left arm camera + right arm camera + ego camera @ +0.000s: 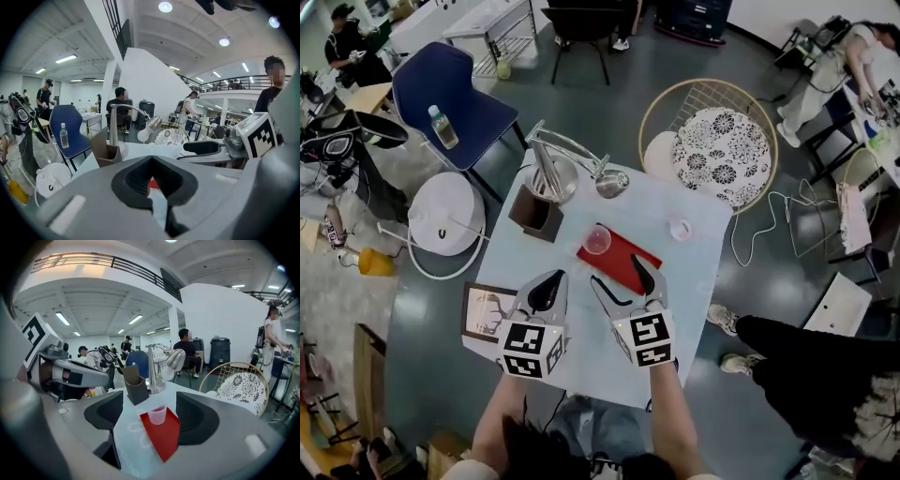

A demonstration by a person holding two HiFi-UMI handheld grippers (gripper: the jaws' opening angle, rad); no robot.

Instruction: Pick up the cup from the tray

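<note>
Jaws of the right gripper [150, 409] stand wide apart, clamped on nothing. Its own view frames the cup [159, 415] between them, upright on the far end of the red tray [166, 439]. In the head view the cup sits at the tray's 11 o'clock corner, just beyond the jaw tips and apart from them. The left gripper [151, 164] has its jaws together, with only a sliver of red visible through their hollow. Only the head view shows 1 more small clear cup [680, 229], at the tray's 2 o'clock on the pale table [581, 352]. An open brown box [534, 212] stands at 10 o'clock, its inside too dark to read.
</note>
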